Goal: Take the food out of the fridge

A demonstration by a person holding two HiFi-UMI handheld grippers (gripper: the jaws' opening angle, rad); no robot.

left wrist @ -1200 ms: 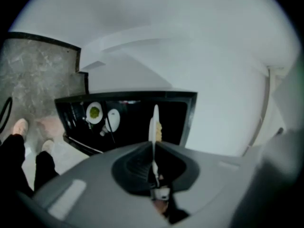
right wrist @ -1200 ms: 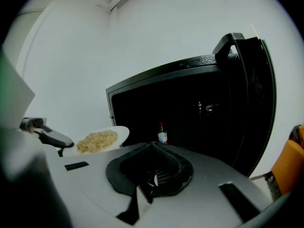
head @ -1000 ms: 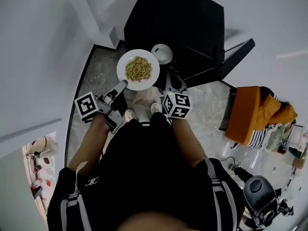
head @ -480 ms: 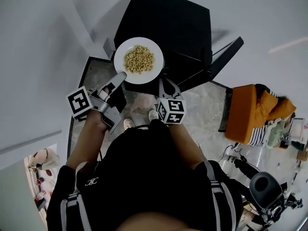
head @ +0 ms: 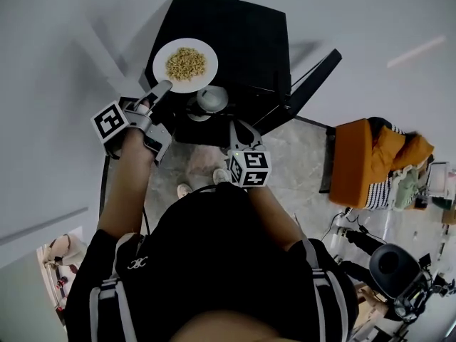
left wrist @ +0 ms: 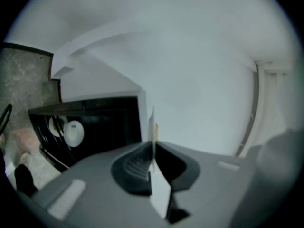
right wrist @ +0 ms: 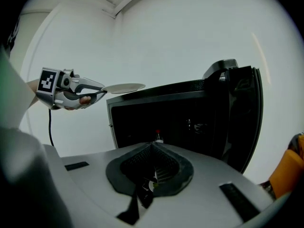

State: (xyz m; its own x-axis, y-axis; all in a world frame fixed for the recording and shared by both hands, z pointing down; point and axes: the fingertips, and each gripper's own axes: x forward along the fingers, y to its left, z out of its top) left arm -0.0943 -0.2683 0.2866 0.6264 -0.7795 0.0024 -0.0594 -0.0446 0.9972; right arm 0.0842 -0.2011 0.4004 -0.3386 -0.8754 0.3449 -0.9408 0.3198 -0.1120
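1. In the corner by the white walls stands the black fridge (head: 242, 34), its door (head: 311, 83) swung open to the right.
2. The person stands in front of it on the marbled floor (head: 299, 148), with one tool in each hand.
3. The plate (head: 211, 68) is out of the fridge. It is held level at the height of the fridge's top, over its front left corner. I cannot tell whether it touches the top.
4. The left gripper (head: 161, 89) points level and has its jaws clamped on the plate's near rim. In its own view the rim shows as a thin white edge pinched between them.
5. The right gripper (head: 240, 127) hangs lower, in front of the open fridge and tilted a little downward. Its jaws are pressed together with nothing between them.
6. A white bowl (head: 211, 99) sits inside the fridge, just below the plate in the head view and apart from both tools.
7. The food (head: 184, 63), a heap of small yellowish bits, lies in the middle of the plate.
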